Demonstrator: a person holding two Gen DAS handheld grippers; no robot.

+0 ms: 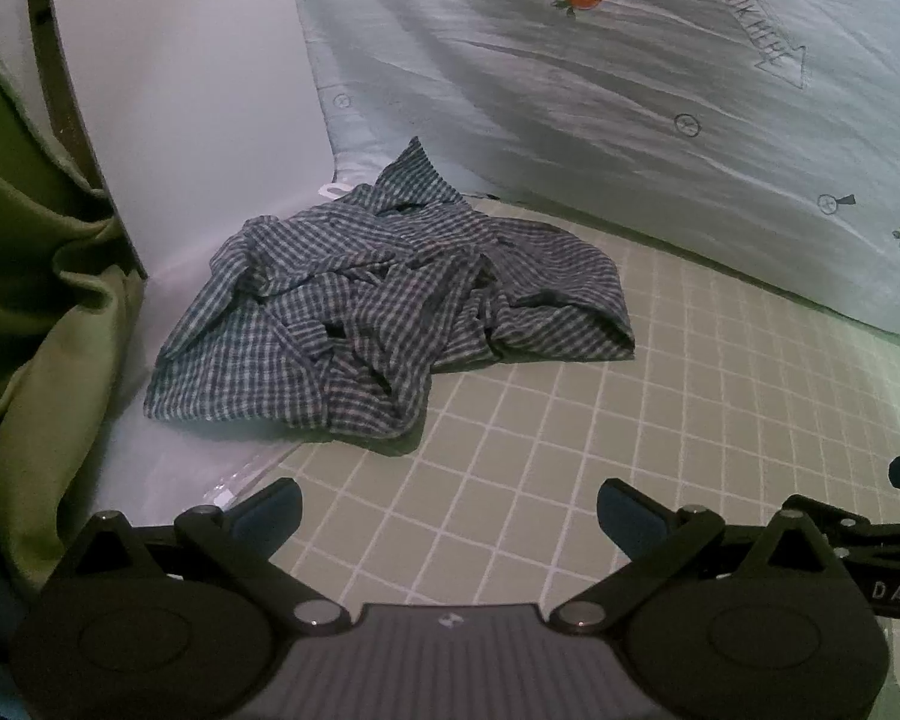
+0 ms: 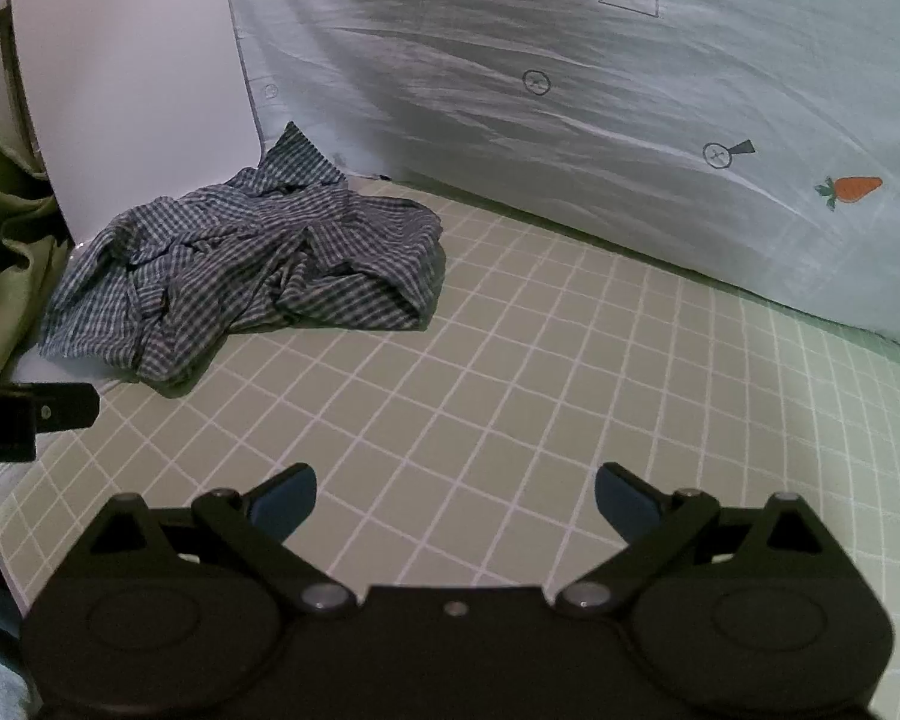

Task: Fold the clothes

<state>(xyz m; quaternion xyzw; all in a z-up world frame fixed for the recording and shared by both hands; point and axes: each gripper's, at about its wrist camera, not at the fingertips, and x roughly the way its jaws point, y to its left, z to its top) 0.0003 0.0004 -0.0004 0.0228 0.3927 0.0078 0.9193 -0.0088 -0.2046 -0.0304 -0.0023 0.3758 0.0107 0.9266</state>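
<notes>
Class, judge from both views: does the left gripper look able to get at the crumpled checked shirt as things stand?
Probably yes. The left gripper is open, and only bare gridded mat lies between it and the checked shirt; nothing covers the shirt.

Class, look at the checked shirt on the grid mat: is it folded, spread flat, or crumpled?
Crumpled. The checked shirt lies in a bunched heap with twisted ridges and overlapping layers, no straight fold edges, at the far corner of the grid mat.

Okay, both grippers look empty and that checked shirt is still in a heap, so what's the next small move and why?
Probably move the left hand-held gripper forward to the near edge of the crumpled checked shirt and pinch it. Both it and the right hand-held gripper are open, holding nothing, short of the shirt, which lies bunched on the green grid mat and has to be spread out before any fold.
</notes>
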